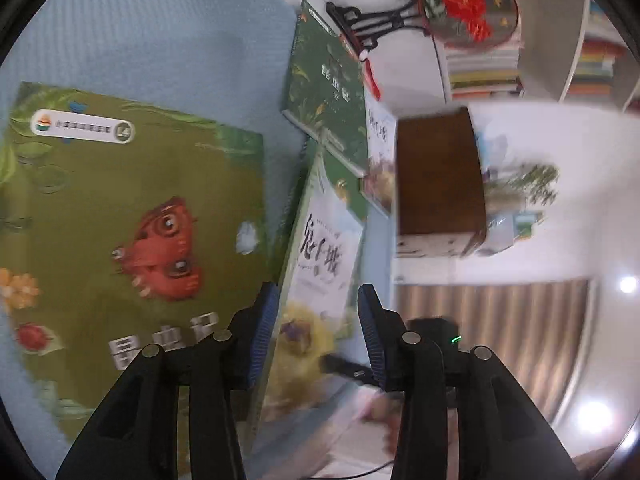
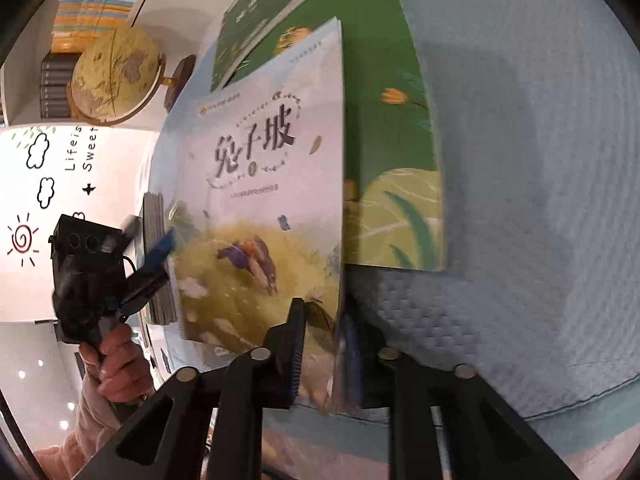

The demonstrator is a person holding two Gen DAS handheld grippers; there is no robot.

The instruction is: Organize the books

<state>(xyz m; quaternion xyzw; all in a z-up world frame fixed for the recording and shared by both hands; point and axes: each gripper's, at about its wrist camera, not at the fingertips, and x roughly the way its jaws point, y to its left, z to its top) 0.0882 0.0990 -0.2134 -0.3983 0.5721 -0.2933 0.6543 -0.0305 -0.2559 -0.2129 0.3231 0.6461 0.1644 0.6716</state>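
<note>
the pale book (image 2: 260,200) stands tilted up off the blue cloth (image 2: 540,200), leaning over a green book (image 2: 400,140) that lies flat under it. the right gripper (image 2: 324,344) is clamped almost shut on the pale book's near edge, one pad on the cover and one behind. the left gripper (image 1: 318,328) has its jaws partly apart around the book's other edge, and the frames do not settle whether its pads (image 1: 264,328) press or just bracket it. a butterfly book (image 1: 132,240) lies flat to the left, and a dark green book (image 1: 324,92) lies farther off. to do this step well, i would keep the right grip firm, steady the far edge with the left, and lower the book squarely without dragging the books beneath.
</note>
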